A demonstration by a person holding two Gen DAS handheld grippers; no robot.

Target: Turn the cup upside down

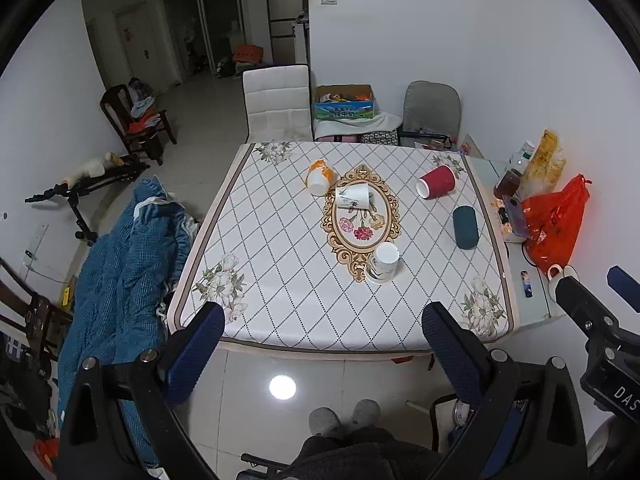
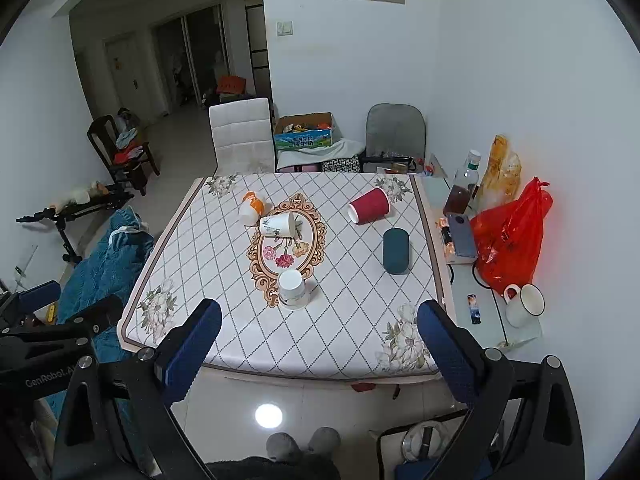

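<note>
In the left wrist view, a white paper cup with a dark printed sprig (image 1: 352, 197) lies on its side at the far end of the gold oval medallion on the quilted, diamond-patterned worktop (image 1: 280, 248); its long axis runs roughly left to right. An orange-and-white cup (image 1: 319, 177) lies tipped just beside it, a red paper cup (image 1: 436, 182) lies on its side further right, and a white cup (image 1: 383, 262) stands mouth-down near the medallion's near end. The left gripper (image 1: 322, 346) hangs short of the worktop's near edge, jaws wide apart, holding nothing.

In the right wrist view, the right gripper (image 2: 318, 344) hovers likewise over the near edge, jaws spread and empty; the sprig cup (image 2: 277, 225) lies well ahead of it.
</note>
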